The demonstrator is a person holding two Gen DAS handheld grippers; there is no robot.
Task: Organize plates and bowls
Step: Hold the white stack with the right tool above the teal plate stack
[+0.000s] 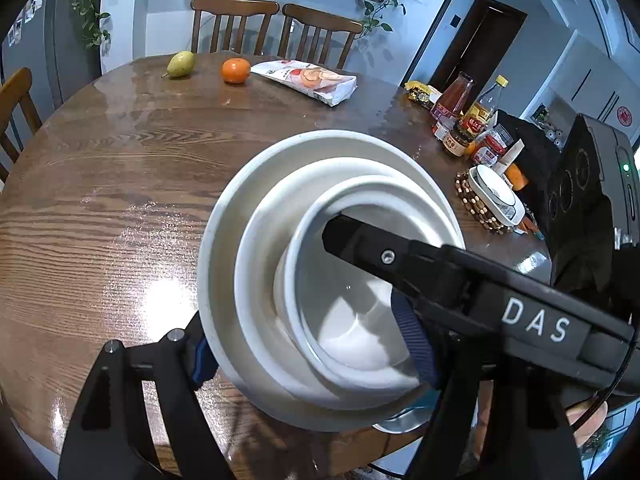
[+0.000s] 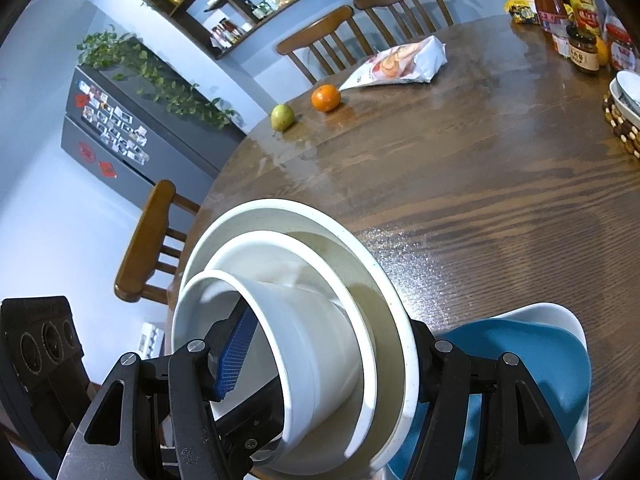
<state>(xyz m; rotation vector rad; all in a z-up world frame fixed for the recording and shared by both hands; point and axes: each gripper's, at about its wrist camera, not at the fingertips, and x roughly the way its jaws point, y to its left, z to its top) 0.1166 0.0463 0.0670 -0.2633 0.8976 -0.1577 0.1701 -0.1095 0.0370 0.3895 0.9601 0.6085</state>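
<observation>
Lettering "DAS" on right gripper (image 1: 400,280), both grippers, left gripper (image 1: 304,352) included, clamping nested white bowls (image 1: 256,248).

Your left gripper (image 1: 308,344): pitched downward, jaws clamped on the nested white dishes (image 1: 256,264). Your right gripper (image 2: 320,364): pitched downward, jaws clamped across the same stack from the opposite side.

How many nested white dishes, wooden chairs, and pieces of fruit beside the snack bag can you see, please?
Nested white dishes: 3
Wooden chairs: 3
Fruit beside the snack bag: 2 (pear, orange)
Total: 8
</observation>
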